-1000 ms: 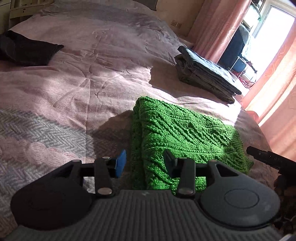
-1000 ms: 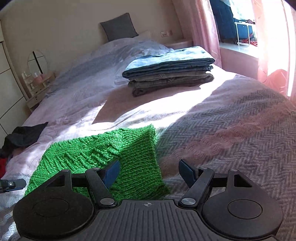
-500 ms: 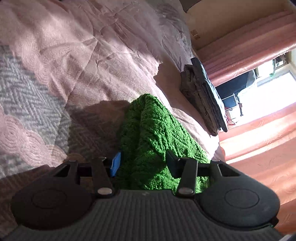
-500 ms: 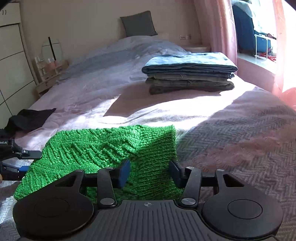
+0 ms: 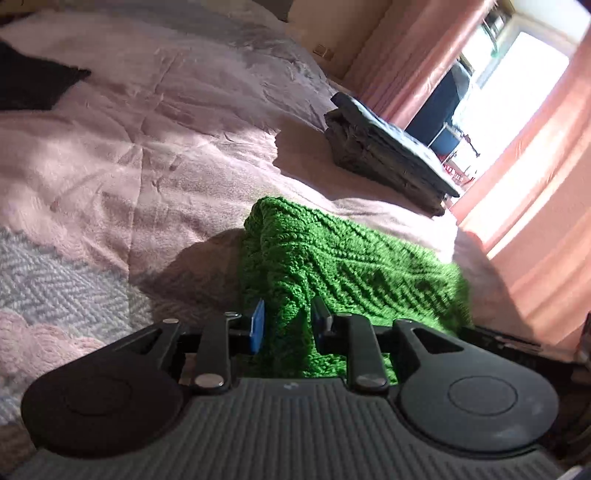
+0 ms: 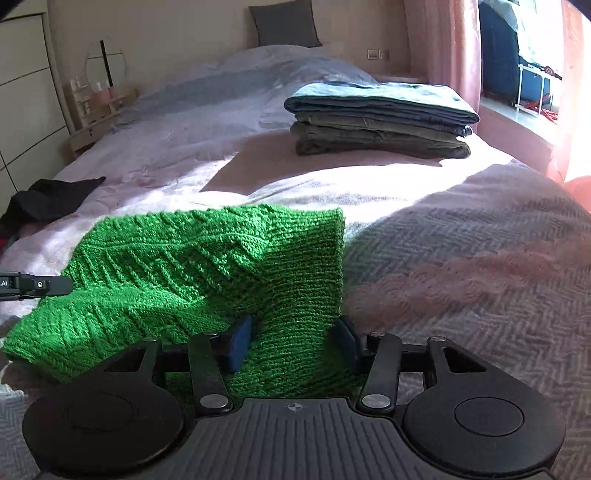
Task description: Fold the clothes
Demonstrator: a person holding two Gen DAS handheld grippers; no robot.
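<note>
A: What is gripped at the fingers?

B: The green knitted sweater (image 6: 207, 273) is caught in both. The right gripper (image 6: 293, 341) is clamped on its near right corner, the knit bunched between the pads. The left gripper (image 5: 288, 326) has a fold of the left edge between its fingers (image 5: 257, 326); its jaws are opening, though the knit is seen touching both pads.

A: And where is the sweater lying?

B: Folded, on the near end of the bed (image 6: 461, 266), at twelve o'clock from both grippers. In the right wrist view it spreads from there toward nine o'clock, where the tip of the left gripper is seen.

A: What is counted on the bed?

B: One green sweater, one stack of folded clothes (image 6: 380, 118) at about one o'clock, four layers being countable, and one dark garment (image 6: 51, 199) loose at ten o'clock near the left edge. One grey pillow (image 6: 284, 24) is propped at the headboard wall.

A: The surface and the room?

B: A pale pink cover, crumpled further up; a grey herringbone throw (image 6: 480, 314) with pink scallops is laid across the near end. Pink curtains (image 5: 546, 206) and a bright window are at three o'clock, a bedside shelf (image 6: 99, 110) with a round mirror at ten.

A: Free space?

B: Bare cover is left between sweater and stack, and between sweater and dark garment.
</note>
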